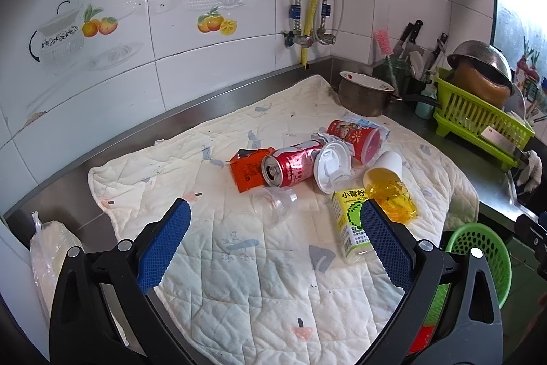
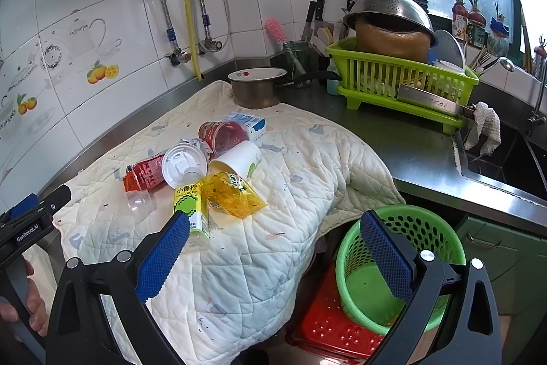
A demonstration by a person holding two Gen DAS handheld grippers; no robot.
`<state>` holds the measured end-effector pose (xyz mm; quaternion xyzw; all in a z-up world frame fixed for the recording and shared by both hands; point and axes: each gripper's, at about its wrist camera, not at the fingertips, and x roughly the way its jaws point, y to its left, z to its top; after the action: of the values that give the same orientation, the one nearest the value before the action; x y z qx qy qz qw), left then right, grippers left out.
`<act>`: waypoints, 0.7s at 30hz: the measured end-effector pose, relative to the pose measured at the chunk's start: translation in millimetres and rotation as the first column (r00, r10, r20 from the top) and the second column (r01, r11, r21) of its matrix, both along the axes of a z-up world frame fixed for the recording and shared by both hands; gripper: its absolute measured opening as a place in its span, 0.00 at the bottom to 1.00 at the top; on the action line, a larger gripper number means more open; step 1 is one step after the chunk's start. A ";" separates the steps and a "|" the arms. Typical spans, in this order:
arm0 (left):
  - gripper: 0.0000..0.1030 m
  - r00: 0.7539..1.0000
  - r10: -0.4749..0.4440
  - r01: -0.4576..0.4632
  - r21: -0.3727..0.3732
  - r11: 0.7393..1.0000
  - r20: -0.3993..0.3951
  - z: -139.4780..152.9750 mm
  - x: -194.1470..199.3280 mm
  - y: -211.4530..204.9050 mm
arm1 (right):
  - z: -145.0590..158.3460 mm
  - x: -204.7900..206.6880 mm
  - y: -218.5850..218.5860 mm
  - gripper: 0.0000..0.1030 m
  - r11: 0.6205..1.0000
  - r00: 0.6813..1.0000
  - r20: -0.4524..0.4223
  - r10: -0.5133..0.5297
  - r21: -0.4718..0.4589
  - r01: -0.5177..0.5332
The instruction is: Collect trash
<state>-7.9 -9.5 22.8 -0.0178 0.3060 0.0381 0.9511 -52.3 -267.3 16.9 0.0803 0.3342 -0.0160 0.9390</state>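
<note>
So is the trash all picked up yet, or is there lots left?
Nothing looks done yet. The green basket seems empty inside. Nothing is in hand: the left gripper and the right gripper are both open. Left on the quilted mat: the red can, orange carton, white lid, clear cup, yellow-green carton, yellow wrapper and red cup.

A dented red can [image 1: 290,166] lay on its side, mouth toward the camera, touching an orange carton [image 1: 247,172]; a white lid [image 1: 331,167] leaned beside it; a red printed cup [image 1: 359,137] and a white paper cup [image 2: 239,158] lay tipped over; a clear plastic cup [image 1: 273,204] lay apart; a yellow-green drink box [image 1: 350,221] lay flat under a yellow wrapper [image 2: 230,194]; a green basket [image 2: 393,265] stood upright below the bench edge, empty.
</note>
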 end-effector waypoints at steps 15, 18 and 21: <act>0.95 1.000 0.022 -0.022 -0.003 1.000 -0.010 -1.8 4.2 6.9 | -3.8 9.3 4.4 0.94 1.000 1.000 -0.002 0.026 0.000 -0.026; 0.95 0.999 0.031 -0.032 -0.006 0.999 -0.018 -3.4 6.7 9.6 | -6.7 13.7 5.8 0.94 0.999 0.999 -0.011 0.047 0.003 -0.047; 0.95 0.999 0.042 -0.042 -0.014 0.999 -0.026 -5.3 8.8 14.2 | -8.4 18.8 11.1 0.94 0.997 0.997 -0.014 0.071 -0.013 -0.071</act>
<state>0.9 4.7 17.5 -0.0305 0.3180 0.0561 0.9459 -33.5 -256.1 8.4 0.0620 0.3432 0.0147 0.9371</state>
